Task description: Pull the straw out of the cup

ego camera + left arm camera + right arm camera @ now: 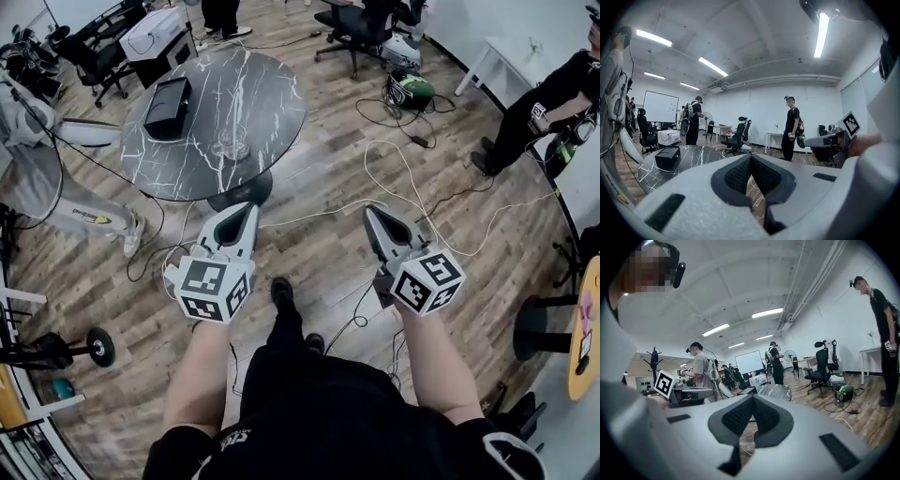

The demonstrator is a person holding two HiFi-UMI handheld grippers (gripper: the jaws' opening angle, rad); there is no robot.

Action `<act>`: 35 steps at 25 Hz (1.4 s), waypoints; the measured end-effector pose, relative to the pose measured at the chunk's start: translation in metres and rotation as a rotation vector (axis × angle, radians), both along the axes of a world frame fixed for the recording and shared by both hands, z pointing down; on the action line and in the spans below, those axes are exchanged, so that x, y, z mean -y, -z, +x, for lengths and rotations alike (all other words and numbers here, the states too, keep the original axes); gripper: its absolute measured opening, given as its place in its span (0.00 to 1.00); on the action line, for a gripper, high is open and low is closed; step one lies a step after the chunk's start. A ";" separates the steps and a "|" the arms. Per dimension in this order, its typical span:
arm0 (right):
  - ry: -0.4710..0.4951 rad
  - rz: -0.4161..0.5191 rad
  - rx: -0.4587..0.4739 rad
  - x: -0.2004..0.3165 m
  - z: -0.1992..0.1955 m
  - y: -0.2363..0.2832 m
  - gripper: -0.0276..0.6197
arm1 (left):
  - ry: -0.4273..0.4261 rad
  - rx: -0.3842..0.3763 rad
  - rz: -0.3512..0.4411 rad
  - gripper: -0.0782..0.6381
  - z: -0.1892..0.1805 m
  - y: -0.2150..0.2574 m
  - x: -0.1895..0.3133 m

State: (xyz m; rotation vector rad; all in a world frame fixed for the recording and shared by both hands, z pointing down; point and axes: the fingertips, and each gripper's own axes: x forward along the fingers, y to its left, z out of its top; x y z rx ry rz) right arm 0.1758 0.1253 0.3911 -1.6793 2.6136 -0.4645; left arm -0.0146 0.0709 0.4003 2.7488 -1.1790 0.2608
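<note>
A clear glass cup (232, 144) stands on the round black marble table (262, 94), near its front edge. I cannot make out a straw in it. My left gripper (249, 208) hangs over the wooden floor just short of the table, jaws shut and empty. My right gripper (368, 212) is level with it further right, also shut and empty. In the left gripper view the left gripper (751, 157) has its pads meeting, with the table (693, 154) beyond. The right gripper (752, 398) shows the same in the right gripper view.
A black box (169, 105) lies on the table's left part. White and black cables (394, 183) trail over the floor between the grippers and the table. Office chairs (361, 23) stand at the back. A person (539, 108) crouches at the right, and a dumbbell (94, 347) lies left.
</note>
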 end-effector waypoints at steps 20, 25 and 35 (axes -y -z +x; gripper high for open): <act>0.052 -0.123 -0.041 0.198 -0.057 -0.032 0.05 | 0.017 -0.018 -0.090 0.12 -0.042 -0.039 0.187; 0.035 -0.099 -0.056 0.215 -0.061 -0.012 0.05 | 0.009 -0.012 -0.059 0.12 -0.053 -0.024 0.211; 0.031 -0.075 -0.022 0.241 -0.057 -0.002 0.05 | 0.023 0.014 -0.028 0.12 -0.059 -0.008 0.238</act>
